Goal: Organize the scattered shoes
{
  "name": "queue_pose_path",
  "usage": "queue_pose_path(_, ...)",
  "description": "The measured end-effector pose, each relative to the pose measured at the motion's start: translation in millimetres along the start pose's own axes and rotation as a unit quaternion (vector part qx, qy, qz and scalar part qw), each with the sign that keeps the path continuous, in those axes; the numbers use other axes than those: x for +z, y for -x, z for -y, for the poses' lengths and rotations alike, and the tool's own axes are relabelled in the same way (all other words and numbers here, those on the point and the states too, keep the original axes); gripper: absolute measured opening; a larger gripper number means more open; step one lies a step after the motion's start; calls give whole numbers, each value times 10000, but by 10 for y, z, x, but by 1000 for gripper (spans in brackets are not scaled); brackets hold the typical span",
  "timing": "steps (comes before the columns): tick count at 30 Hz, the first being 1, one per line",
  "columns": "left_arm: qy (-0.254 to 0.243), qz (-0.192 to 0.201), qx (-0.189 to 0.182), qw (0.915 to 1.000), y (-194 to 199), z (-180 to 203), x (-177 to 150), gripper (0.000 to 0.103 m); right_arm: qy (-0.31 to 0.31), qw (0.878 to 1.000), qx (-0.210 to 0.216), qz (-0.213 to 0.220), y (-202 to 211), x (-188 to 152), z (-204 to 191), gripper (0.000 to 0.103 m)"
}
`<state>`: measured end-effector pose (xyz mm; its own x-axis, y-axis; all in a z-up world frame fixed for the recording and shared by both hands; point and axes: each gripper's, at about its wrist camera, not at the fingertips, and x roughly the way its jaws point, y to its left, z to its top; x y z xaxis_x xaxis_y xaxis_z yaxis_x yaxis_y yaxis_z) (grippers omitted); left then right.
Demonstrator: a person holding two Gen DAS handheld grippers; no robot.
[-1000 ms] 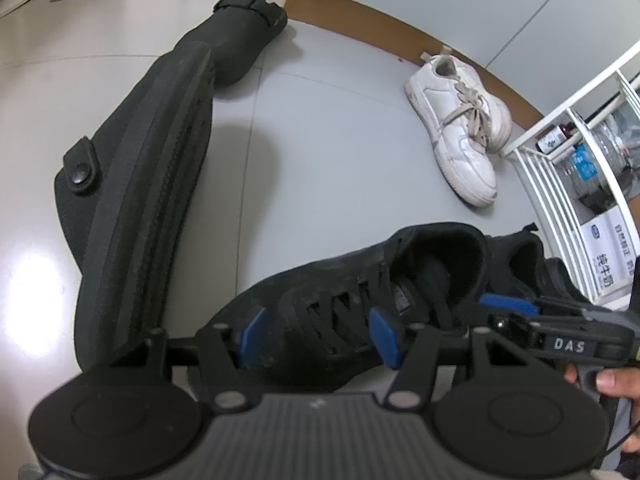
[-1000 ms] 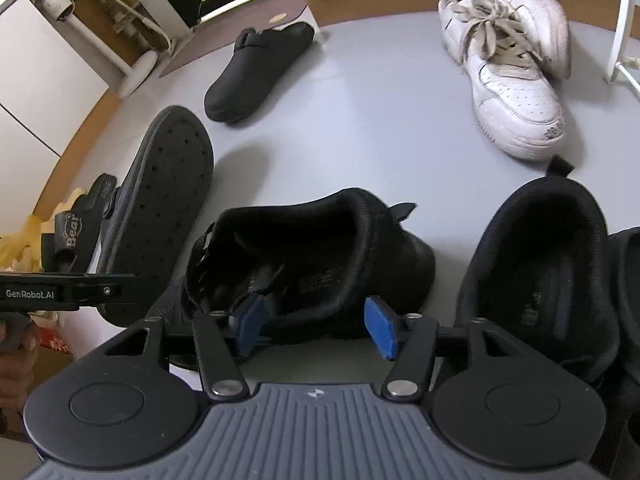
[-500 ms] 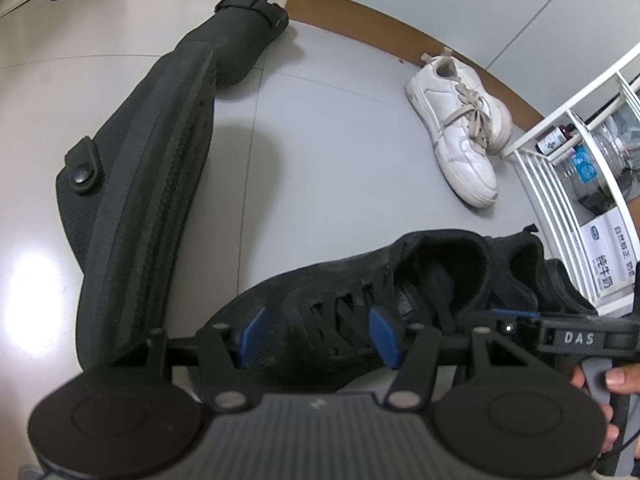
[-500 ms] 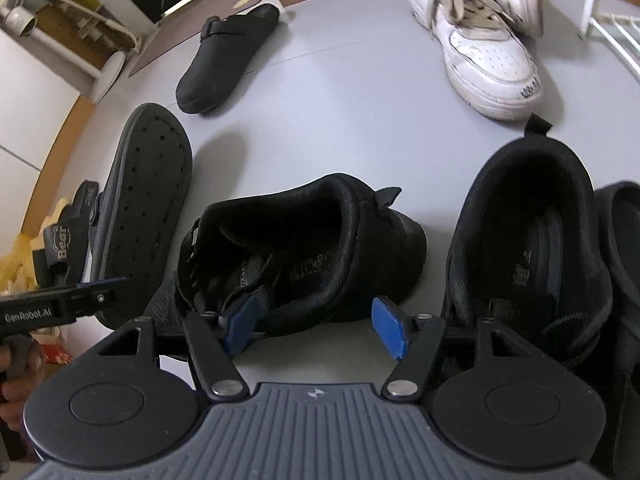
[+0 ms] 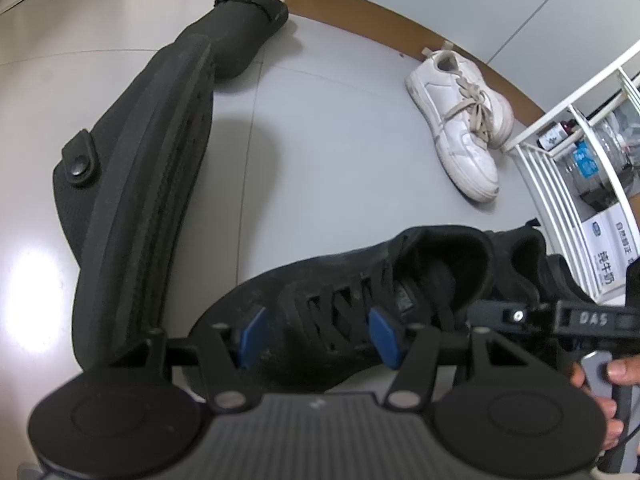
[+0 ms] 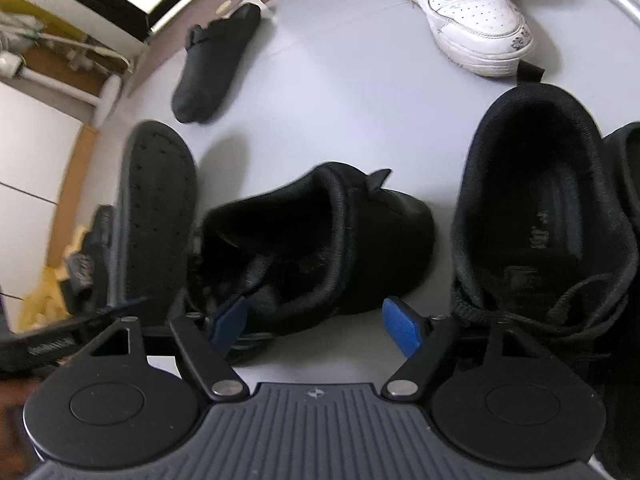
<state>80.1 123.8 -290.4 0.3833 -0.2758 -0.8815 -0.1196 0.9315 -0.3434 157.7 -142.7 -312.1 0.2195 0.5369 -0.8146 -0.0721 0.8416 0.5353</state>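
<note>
Left gripper (image 5: 316,336) sat over the laces of the black sneaker (image 5: 352,300), blue pads either side of the vamp; looked like they were holding it but contact was not clear enough to call, so cannot tell if gripped. Probably steadying the shoe while the other hand worked. Right gripper (image 6: 316,326) was at the heel collar of the same sneaker (image 6: 316,240), one pad inside the opening, the other outside and clear of the heel; jaws had just been opening, collar between them but pads not pressing, so wide and holding nothing. Judged as a release after setting the sneaker beside its mate (image 6: 548,220), which stood just right, heel toward the camera, likely pairing them. A hand (image 5: 600,384) on the right gripper's handle showed in the left wrist view. Next out, a black clog on its side (image 6: 160,216), sole showing, lay left of the sneaker, not yet sorted. Farther on the floor (image 5: 328,140) the other black clog (image 6: 216,64) lay well apart. White sneakers (image 5: 460,120) sat together near the wall, beside a white rack (image 5: 560,184).
</note>
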Motion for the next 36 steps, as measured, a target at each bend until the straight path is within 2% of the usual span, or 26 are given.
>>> queue_pose_path(15, 65, 73, -4, 10000, 39, -58, -2, 60, -133, 9999, -83, 31, -40, -10, -20, 80)
queue_pose_path(19, 81, 67, 14, 9999, 53, -89, -1, 60, -380, 9993, -74, -15, -65, 16, -20, 81)
queue_pose_path(24, 86, 62, 9, 9999, 59, -137, -6, 60, -941, 9950, 81, -332, -102, -25, 42, 81)
queue_pose_path(29, -11, 30, -64, 10000, 82, -253, 17, 60, -1111, 9927, 154, -449, -233, -48, 93, 81)
queue_pose_path(32, -3, 11, -60, 10000, 99, -305, 8, 60, -1014, 9935, 178, -479, -282, -14, 75, 72)
queue_pose_path(34, -8, 4, -69, 10000, 110, -337, 4, 60, -853, 9950, 182, -478, -301, -3, 45, 57)
queue_pose_path(36, -29, -2, -86, 10000, 126, -358, -1, 60, -664, 9968, 50, -443, -311, 6, 12, 48)
